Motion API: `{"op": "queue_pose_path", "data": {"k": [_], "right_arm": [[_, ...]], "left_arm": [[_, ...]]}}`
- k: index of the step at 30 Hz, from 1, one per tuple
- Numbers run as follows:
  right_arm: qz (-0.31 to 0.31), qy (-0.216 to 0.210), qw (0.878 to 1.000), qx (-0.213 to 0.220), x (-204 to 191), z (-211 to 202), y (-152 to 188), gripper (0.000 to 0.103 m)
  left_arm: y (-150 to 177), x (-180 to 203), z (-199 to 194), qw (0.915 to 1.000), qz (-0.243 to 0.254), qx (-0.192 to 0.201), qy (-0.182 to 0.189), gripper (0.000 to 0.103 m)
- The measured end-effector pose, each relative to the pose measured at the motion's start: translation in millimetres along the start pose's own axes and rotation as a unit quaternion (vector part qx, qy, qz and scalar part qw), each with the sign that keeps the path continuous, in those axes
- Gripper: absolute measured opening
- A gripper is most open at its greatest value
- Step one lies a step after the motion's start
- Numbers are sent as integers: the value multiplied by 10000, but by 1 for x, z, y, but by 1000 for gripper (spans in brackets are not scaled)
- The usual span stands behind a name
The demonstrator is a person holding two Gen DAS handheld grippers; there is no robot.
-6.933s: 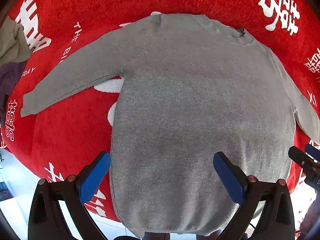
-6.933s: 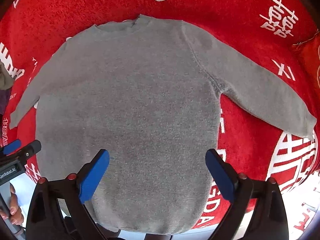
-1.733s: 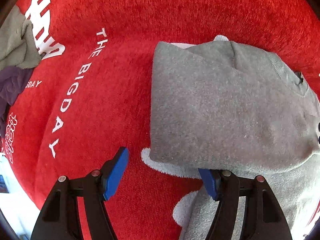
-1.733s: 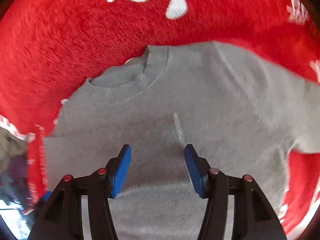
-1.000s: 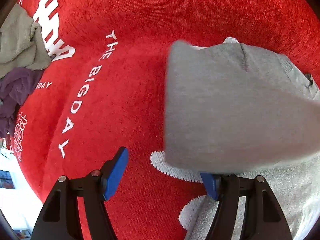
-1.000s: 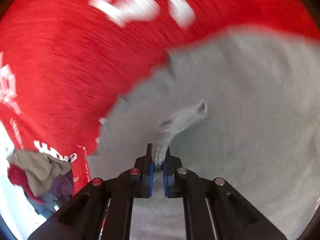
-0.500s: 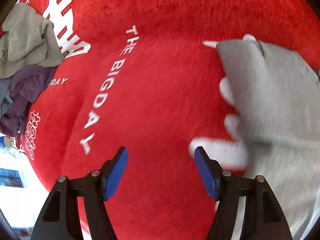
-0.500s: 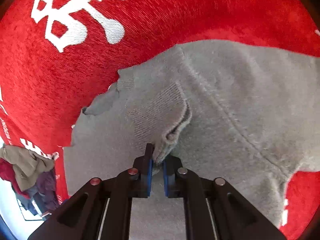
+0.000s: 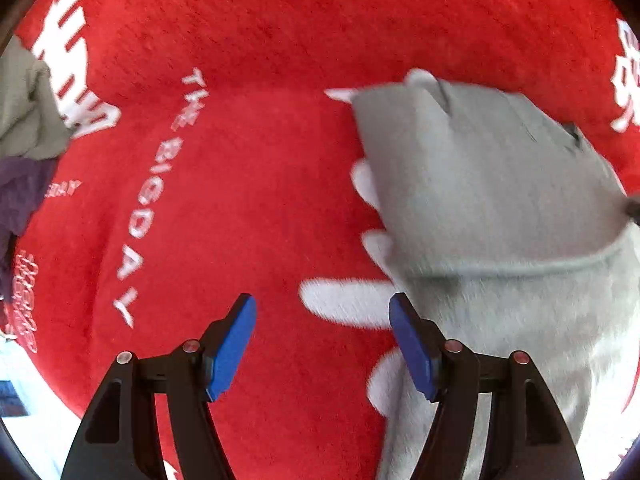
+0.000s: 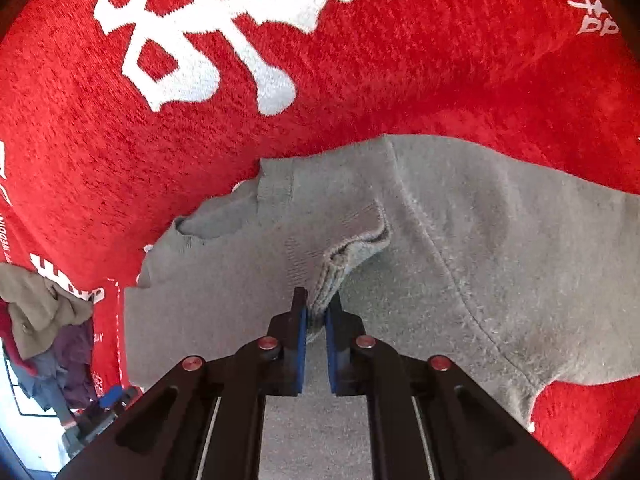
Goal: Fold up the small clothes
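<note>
left wrist view: the left gripper [image 9: 322, 344] points down at the red blanket [image 9: 240, 208], its blue pads spread apart with only blanket between them; the grey sweater [image 9: 492, 200] lies to the right of the jaws, one part folded over onto the body, its lower edge blurred. white lettering [image 9: 156, 196] runs along the blanket to the left, and a heap of other clothes [image 9: 22, 132] sits at the far left edge. right wrist view: the right gripper [image 10: 316, 324] has its pads drawn together on the sleeve cuff [image 10: 344, 260] of the grey sweater [image 10: 480, 264], the cuff bunched and lifted above the garment's chest; the ribbed neckline [image 10: 232, 216] lies to the upper left of the grip, and the rest of that sleeve trails to the right across the blanket [image 10: 360, 92]. large white characters [image 10: 208, 44] mark the blanket beyond the sweater; the heap of clothes [image 10: 44, 320] shows at the lower left edge
</note>
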State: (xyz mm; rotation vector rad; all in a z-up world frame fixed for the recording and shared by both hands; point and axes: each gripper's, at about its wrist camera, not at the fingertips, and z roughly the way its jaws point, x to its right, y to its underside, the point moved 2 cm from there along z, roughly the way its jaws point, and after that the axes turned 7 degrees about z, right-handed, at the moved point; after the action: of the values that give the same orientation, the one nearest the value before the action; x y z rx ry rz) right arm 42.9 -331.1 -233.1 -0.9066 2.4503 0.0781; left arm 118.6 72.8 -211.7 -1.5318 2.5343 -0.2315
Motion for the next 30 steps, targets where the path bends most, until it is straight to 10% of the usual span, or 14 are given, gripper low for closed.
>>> {"op": "queue_pose_path", "data": {"k": [8, 14, 21, 25, 30], "right_arm": [[59, 113, 9998, -139, 9, 8, 2, 9], [-87, 135, 9999, 60, 2, -5, 1, 9], [40, 599, 9982, -54, 29, 11, 0, 9], [3, 936, 9956, 45, 36, -6, 3, 51], [-153, 792, 9963, 298, 22, -42, 17, 51]], "left_arm": [[-20, 13, 18, 9993, -92, 228, 281, 70], [-30, 5, 16, 9962, -256, 502, -670, 74], [-12, 6, 10, 9977, -7, 327, -591, 74], [8, -11, -8, 9985, -143, 177, -501, 74], [-25, -11, -18, 9982, -301, 499, -156, 74]]}}
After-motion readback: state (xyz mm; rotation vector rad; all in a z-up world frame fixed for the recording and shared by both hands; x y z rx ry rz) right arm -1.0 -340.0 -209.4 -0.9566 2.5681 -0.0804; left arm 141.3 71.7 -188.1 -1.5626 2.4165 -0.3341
